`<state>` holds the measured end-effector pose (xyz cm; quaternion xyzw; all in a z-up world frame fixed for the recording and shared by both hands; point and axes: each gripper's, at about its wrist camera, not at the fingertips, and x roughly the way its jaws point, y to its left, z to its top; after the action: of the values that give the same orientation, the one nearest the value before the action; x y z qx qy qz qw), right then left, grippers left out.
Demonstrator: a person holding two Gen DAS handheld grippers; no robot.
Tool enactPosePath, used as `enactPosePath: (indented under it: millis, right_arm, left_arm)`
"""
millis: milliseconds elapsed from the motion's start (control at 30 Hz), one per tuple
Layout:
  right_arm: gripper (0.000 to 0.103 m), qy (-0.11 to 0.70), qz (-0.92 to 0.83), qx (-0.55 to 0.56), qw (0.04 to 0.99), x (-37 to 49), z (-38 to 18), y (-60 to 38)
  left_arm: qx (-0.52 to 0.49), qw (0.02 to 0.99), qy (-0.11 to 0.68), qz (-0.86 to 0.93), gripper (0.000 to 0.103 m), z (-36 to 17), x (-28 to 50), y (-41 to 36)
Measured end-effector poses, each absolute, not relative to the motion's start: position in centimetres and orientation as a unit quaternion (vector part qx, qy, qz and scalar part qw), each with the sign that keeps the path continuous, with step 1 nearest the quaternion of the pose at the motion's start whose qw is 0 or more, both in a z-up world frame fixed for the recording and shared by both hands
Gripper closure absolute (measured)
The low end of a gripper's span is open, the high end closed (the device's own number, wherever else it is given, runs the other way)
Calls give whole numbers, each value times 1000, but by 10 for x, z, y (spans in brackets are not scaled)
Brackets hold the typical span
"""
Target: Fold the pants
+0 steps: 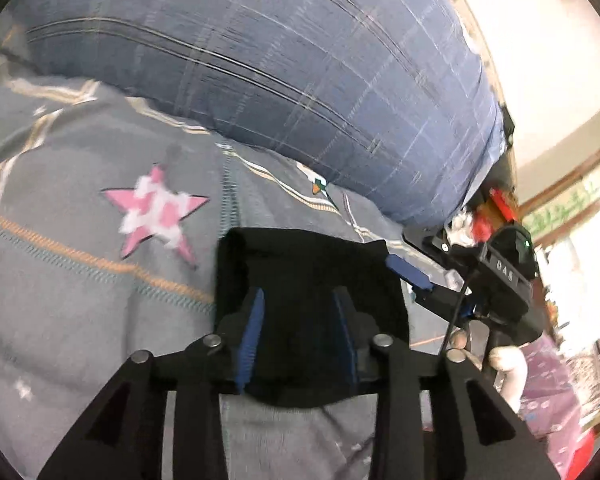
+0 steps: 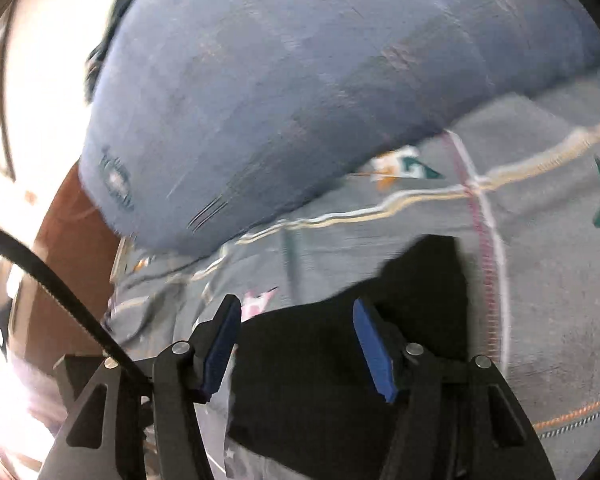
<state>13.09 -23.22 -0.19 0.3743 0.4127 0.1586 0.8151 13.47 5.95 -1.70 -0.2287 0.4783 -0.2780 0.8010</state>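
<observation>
The black pants (image 1: pixel 308 268) lie folded into a small dark bundle on the grey bedspread (image 1: pixel 80 300). My left gripper (image 1: pixel 298 328) hovers over the bundle's near part, open, with black cloth showing in the gap between its blue pads (image 1: pixel 252 332); they do not press on it. In the right wrist view the pants (image 2: pixel 320 372) lie under my right gripper (image 2: pixel 296 348), which stands open and wide, its pads clear of the cloth. From the left wrist view the right gripper (image 1: pixel 410 274) reaches in at the bundle's right edge, held by a hand (image 1: pixel 506 364).
A big blue plaid pillow (image 1: pixel 280 60) (image 2: pixel 300 80) lies just behind the pants. The bedspread carries a pink star (image 1: pixel 156 212) and stitched stripes. A brown wooden bed edge (image 2: pixel 68 264) runs at the left; red clutter (image 1: pixel 500 200) sits beyond the pillow's end.
</observation>
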Motion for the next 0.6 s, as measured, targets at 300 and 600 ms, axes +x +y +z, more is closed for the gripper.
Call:
enactPosePath:
  millis: [300,600]
  right_arm:
    - [40,424,84,377,819,154,-47,-254]
    - [39,372,74,233,895,86,5,-232]
  left_arm:
    - [-216,790,527,-227,53,-68,161,54]
    - [-159,846,454,-230,55,-10,122,57]
